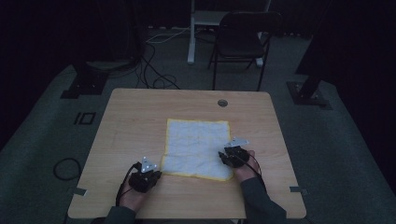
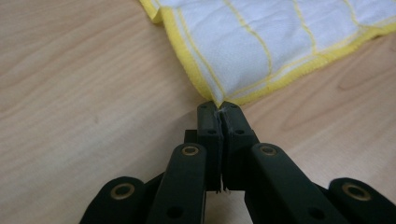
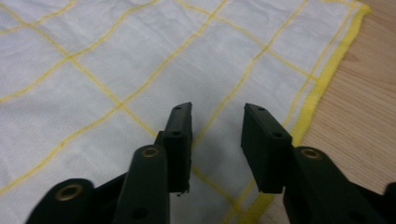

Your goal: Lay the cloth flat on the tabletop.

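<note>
A white cloth [image 1: 198, 140] with a yellow border and thin yellow grid lines lies flat in the middle of the wooden table [image 1: 130, 121]. My left gripper [image 1: 156, 175] sits at the cloth's near left corner. In the left gripper view the cloth [image 2: 261, 42] narrows to that corner, and my left gripper [image 2: 218, 106] is shut on its tip. My right gripper [image 1: 223, 157] hovers over the cloth's near right part. In the right gripper view the right gripper [image 3: 217, 108] stands open over the cloth [image 3: 116, 60], close to its yellow right edge, with nothing between the jaws.
A round cable hole [image 1: 222, 102] sits in the table's far side. Behind the table stand a black folding chair [image 1: 240, 39] and a white post, with loose cables [image 1: 154, 70] on the dark carpet. Bare wood surrounds the cloth on all sides.
</note>
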The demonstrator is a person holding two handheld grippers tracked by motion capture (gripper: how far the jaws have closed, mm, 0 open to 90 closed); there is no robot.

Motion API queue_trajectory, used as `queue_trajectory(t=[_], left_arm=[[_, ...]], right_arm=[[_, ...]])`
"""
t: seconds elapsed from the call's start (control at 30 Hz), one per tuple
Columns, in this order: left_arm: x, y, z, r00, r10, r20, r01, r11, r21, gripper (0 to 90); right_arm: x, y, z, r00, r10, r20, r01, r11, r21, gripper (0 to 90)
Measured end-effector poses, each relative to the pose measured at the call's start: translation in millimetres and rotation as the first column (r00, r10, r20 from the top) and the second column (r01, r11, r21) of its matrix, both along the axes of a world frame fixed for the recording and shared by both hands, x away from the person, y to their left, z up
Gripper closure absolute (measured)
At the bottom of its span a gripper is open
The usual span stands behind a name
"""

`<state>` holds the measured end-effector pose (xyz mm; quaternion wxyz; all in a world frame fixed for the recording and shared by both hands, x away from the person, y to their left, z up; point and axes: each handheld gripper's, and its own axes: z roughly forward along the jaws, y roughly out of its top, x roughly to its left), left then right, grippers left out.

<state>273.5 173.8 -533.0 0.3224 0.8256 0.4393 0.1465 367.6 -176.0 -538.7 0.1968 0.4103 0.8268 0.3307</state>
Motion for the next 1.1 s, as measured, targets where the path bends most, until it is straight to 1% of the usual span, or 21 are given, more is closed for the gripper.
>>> queue_trajectory(t=[0.07,0.13,0.17,0.23,0.33,0.5,0.67,0.73,0.83,0.93,1.1], left_arm=[[-3.9,-0.8,-0.3,1.0,-0.005,0.002,0.005,1.0,-0.002,87.9],[-7.0,-0.6,-0.5,0.9999,-0.009,0.008,0.009,0.9997,-0.022,86.8],[-8.1,0.0,0.1,0.9998,-0.01,0.017,0.01,0.9996,-0.027,85.2],[-9.5,2.0,3.4,0.9988,0.003,0.049,-0.001,0.999,-0.044,80.7],[-6.8,5.2,9.7,0.9958,0.028,0.088,-0.021,0.9972,-0.072,77.9],[6.5,6.4,14.4,0.9909,0.059,0.121,-0.05,0.9956,-0.079,75.7],[24.0,6.3,15.0,0.9854,0.094,0.143,-0.081,0.9926,-0.091,72.4],[30.0,6.0,14.8,0.9808,0.111,0.16,-0.097,0.9907,-0.095,72.4],[37.3,5.9,16.1,0.9758,0.129,0.176,-0.111,0.9882,-0.105,72.1],[43.3,5.8,17.7,0.9737,0.131,0.187,-0.112,0.9877,-0.109,71.4],[50.7,5.4,19.0,0.9729,0.135,0.188,-0.115,0.9868,-0.113,71.3]], right_arm=[[1.0,-1.4,-0.4,1.0,0.003,-0.003,-0.003,1.0,0.009,61.0],[1.9,-2.6,-1.0,1.0,0.007,0.0,-0.007,0.9999,0.015,60.5],[2.1,-3.1,-1.3,1.0,0.005,0.0,-0.005,0.9998,0.02,59.8],[2.8,-4.5,-1.7,1.0,0.005,-0.002,-0.005,0.9996,0.027,58.7],[4.2,-6.6,-2.3,1.0,0.007,-0.004,-0.006,0.9993,0.036,57.5],[4.6,-8.1,-3.1,0.9999,0.014,0.001,-0.014,0.9989,0.044,57.2],[4.3,-9.1,-4.1,0.9999,0.015,0.003,-0.015,0.9984,0.055,56.9],[4.3,-9.6,-4.5,0.9998,0.017,0.005,-0.017,0.9982,0.058,56.9],[4.3,-9.8,-4.6,0.9998,0.018,0.006,-0.019,0.9981,0.058,56.8],[4.0,-10.0,-4.9,0.9998,0.018,0.008,-0.018,0.998,0.061,56.8],[3.6,-9.8,-4.9,0.9999,0.015,0.009,-0.015,0.998,0.061,56.7]])
